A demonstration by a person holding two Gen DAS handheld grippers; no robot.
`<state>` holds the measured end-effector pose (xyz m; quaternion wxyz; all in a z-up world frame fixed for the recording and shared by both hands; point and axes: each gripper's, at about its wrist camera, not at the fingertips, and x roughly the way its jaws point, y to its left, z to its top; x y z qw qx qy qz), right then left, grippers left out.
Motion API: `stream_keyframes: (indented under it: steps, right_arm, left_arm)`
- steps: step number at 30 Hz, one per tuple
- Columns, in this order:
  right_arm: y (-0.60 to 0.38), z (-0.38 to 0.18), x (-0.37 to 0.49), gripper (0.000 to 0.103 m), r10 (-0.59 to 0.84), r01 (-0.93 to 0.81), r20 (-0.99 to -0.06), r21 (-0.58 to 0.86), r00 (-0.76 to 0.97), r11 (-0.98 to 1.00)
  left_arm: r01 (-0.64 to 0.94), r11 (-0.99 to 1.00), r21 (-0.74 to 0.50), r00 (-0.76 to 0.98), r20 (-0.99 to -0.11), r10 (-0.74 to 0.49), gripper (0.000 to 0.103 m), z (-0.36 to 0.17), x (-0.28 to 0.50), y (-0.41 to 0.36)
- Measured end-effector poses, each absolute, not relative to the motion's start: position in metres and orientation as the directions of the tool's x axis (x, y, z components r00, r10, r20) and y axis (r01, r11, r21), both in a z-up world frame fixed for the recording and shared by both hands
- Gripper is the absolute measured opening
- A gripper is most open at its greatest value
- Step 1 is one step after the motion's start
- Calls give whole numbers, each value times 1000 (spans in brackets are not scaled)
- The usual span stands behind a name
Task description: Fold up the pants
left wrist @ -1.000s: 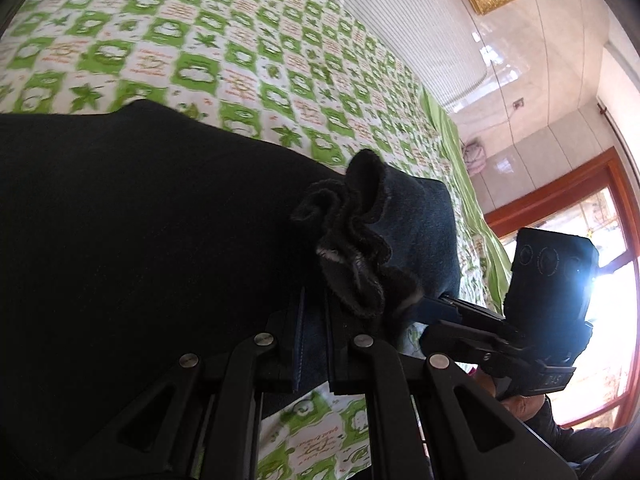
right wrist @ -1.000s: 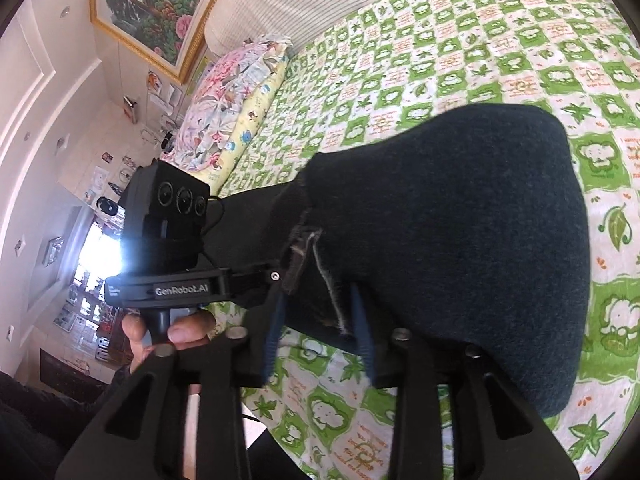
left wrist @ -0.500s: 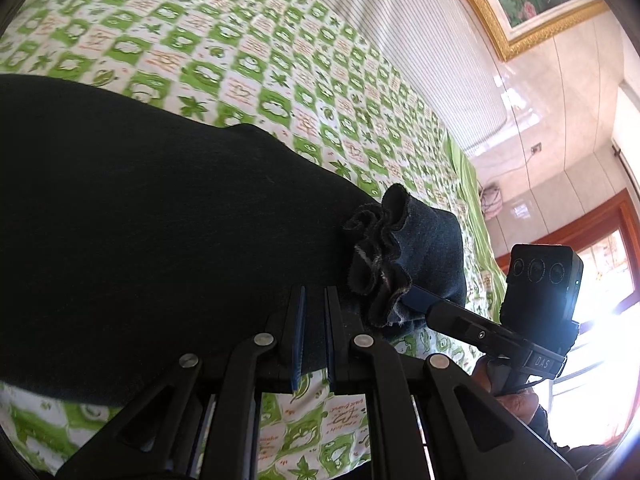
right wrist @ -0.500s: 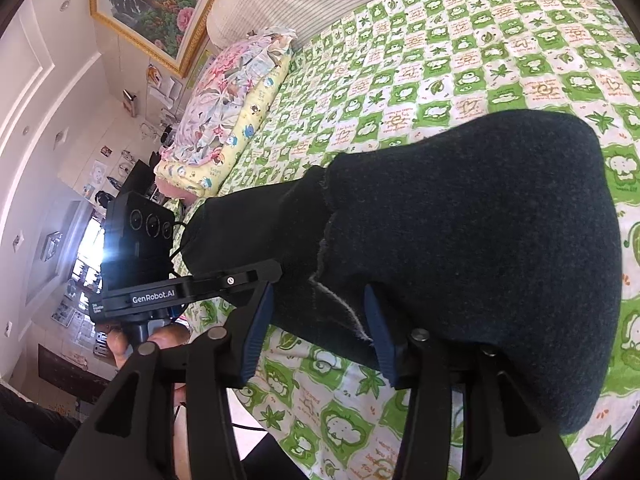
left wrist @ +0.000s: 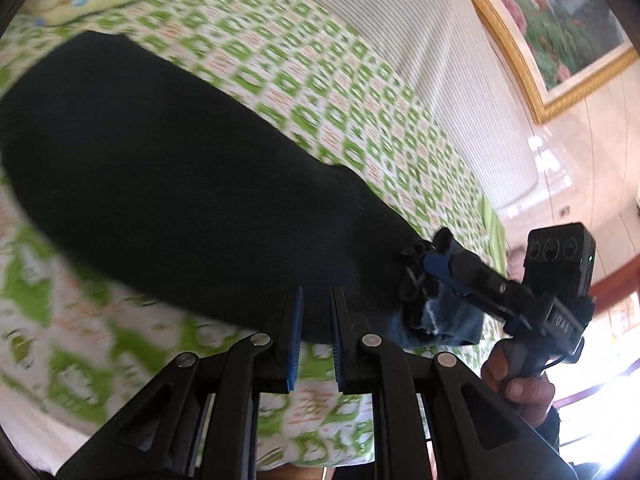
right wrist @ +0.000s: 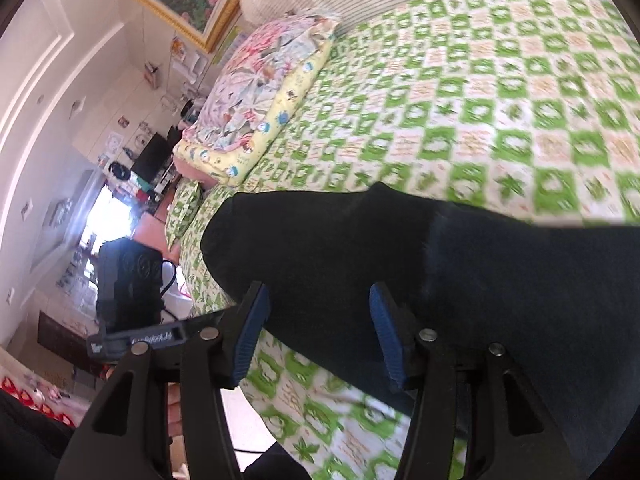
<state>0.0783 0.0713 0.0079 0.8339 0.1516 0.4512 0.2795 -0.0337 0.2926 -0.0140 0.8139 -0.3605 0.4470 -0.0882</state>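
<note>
Green-checked bedspread (right wrist: 520, 100) carries dark pants (left wrist: 180, 200) just beyond both grippers' released jaws.

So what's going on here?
A person is folding dark pants on a green checked sheet, with a handheld tool in each hand. The right tool is open at the near edge of the cloth. The left tool sits at that edge too, nearly closed; whether it grips is unclear.
</note>
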Motion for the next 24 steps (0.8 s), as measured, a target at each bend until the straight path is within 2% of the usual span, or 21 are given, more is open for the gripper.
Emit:
stream_keyframes:
  steps: [12,24]
  right_arm:
    - [143,12,110,56,631,-455,-697,465,340,759]
    - [190,13,129,58,626,-525,-726,429,284,735]
  left_arm:
    - [-336,633,-698,695,-637,-333,13,-13,-87,356]
    - [-406,567,-717,725,-630,-277,15,-18,-111,391]
